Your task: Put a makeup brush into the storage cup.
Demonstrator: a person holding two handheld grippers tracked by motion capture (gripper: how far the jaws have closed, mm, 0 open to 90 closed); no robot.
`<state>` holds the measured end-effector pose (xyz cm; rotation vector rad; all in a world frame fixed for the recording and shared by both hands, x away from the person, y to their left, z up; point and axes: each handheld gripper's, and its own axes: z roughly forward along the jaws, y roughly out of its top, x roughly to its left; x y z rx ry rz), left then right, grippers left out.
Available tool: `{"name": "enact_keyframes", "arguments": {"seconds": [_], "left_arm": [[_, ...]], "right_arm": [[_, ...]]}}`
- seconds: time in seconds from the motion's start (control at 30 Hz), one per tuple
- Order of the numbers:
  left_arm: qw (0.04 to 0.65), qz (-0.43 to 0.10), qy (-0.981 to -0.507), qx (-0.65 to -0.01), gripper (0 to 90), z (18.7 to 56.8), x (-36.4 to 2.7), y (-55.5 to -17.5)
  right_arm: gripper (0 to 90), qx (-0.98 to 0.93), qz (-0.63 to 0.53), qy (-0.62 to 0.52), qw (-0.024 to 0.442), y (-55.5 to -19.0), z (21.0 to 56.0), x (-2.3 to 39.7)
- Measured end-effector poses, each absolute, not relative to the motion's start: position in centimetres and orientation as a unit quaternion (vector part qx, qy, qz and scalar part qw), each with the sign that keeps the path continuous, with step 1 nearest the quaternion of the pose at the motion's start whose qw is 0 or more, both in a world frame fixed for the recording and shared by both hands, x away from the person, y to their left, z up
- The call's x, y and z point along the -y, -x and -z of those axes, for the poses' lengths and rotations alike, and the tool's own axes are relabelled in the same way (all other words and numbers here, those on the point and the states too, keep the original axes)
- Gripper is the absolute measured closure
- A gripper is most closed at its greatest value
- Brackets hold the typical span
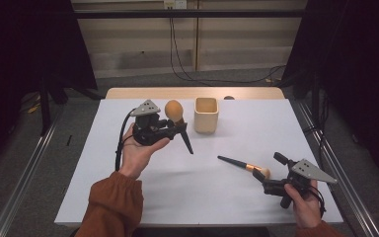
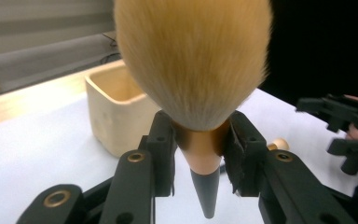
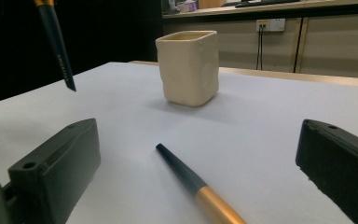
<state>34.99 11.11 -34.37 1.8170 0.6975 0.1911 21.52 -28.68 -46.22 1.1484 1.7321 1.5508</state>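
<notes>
Left tongs (image 1: pixel 170 126) raised above the white desk (image 1: pixel 143 197), clamped on the copper collar of a big brush (image 1: pixel 174 111), bristles up, beside a cream cup (image 1: pixel 206 114), right tongs (image 1: pixel 269 170) spread apart around a second brush (image 1: pixel 242 164) lying flat on the desk

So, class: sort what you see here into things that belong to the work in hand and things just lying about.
In the work:
- big brush, clamped in the left gripper
- small brush on the table, between the open jaws of the right gripper
- cream cup

Lying about:
- cables on the floor behind the table
- wall socket
</notes>
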Motion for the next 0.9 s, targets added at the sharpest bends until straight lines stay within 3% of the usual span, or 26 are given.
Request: {"name": "enact_keyframes", "arguments": {"seconds": [0.77,0.9], "left_arm": [[0.555,-0.111,-0.772,-0.289,66.3,31.8,-8.6,-39.7],[0.567,-0.114,-0.755,-0.308,66.3,31.7,-8.4,-40.5]], "right_arm": [[0.0,-0.653,-0.566,-0.422,0.275,-21.5,46.6,28.7],[0.0,-0.654,-0.567,-0.417,0.276,-21.5,46.6,28.7]]}}
